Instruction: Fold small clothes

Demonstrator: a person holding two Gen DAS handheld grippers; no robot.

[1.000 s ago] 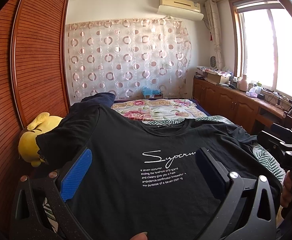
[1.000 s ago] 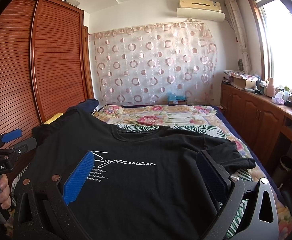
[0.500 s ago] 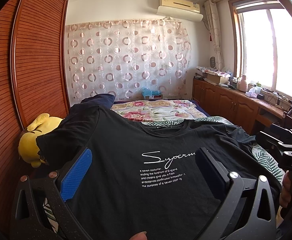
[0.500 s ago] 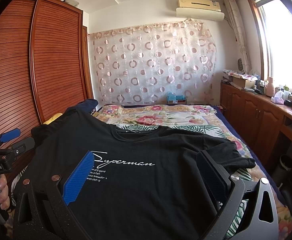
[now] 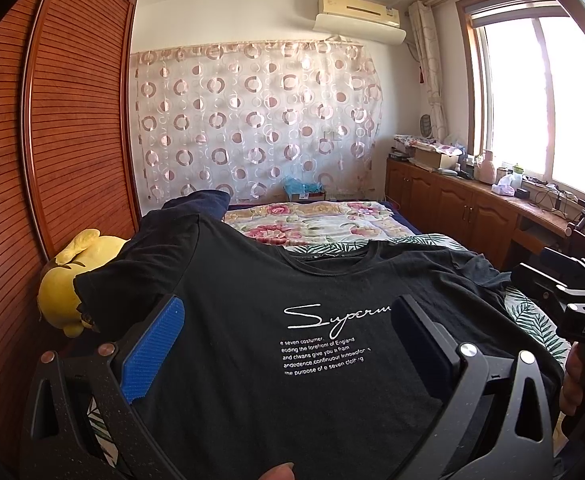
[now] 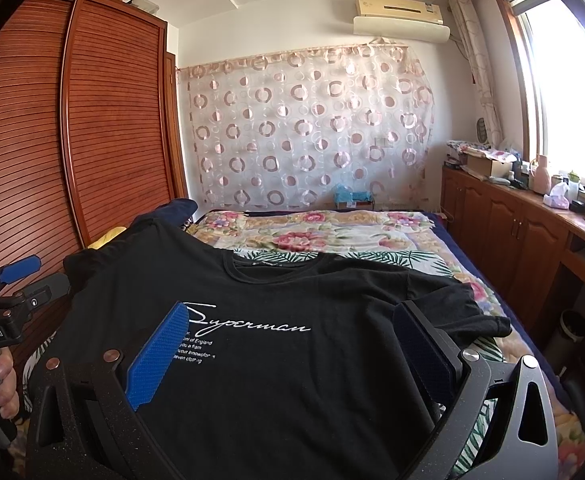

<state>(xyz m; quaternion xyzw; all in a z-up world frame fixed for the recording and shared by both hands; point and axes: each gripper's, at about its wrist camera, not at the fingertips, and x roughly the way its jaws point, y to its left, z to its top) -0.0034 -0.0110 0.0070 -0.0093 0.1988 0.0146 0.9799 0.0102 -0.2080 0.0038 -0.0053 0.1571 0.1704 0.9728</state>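
Left gripper (image 5: 286, 344): jaws spread wide, gripping nothing, poised over black T-shirt (image 5: 252, 312). Right gripper (image 6: 288, 346): likewise wide apart, unladen. T-shirt spread flat, print upward, on bed (image 6: 332, 236). Both grippers level, pointed toward collar.

Our left gripper (image 5: 284, 344) has black speckled arms with copper and silver screws and a ribbed blue pad. Our right gripper (image 6: 288, 348) matches it. Our bare-skinned hand (image 6: 2, 386) wraps a grey handle under a "GenRobot.AI" label.
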